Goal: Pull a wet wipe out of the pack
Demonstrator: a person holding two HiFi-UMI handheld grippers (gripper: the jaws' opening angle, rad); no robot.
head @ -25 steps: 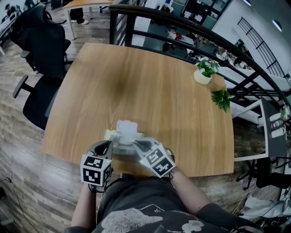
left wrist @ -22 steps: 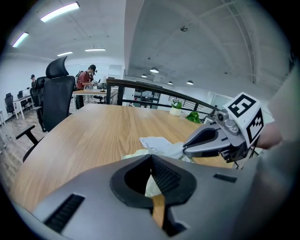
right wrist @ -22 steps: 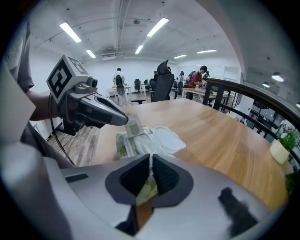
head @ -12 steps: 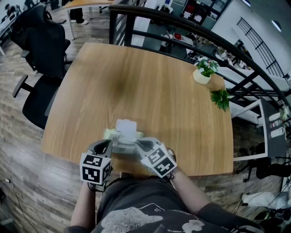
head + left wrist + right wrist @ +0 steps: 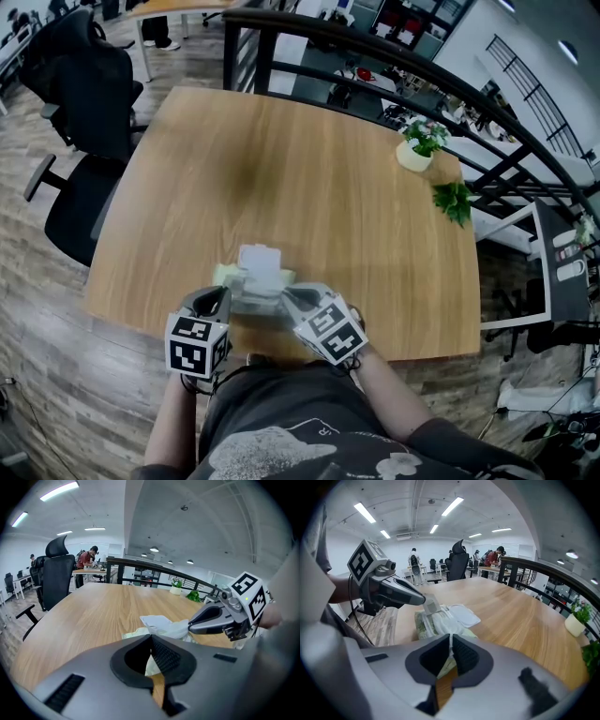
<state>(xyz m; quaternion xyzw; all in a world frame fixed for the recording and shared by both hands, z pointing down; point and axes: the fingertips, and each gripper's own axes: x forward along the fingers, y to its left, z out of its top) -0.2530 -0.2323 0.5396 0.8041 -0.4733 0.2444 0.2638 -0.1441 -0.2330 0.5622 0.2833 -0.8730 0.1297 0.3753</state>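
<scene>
Left gripper view, wet wipe bunched up out of the pack, its end clamped in the right claw, left claw closed, tip down at the pack's top, lid flipped open, the pack at the near edge of the bench.

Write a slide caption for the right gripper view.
Right claw pinching a wipe from the open pack, left claw holding the pack on a wooden table.

Bright, even light from ceiling strip lights; heavy fisheye warp, dark vignetted corners, near foreground soft.
</scene>
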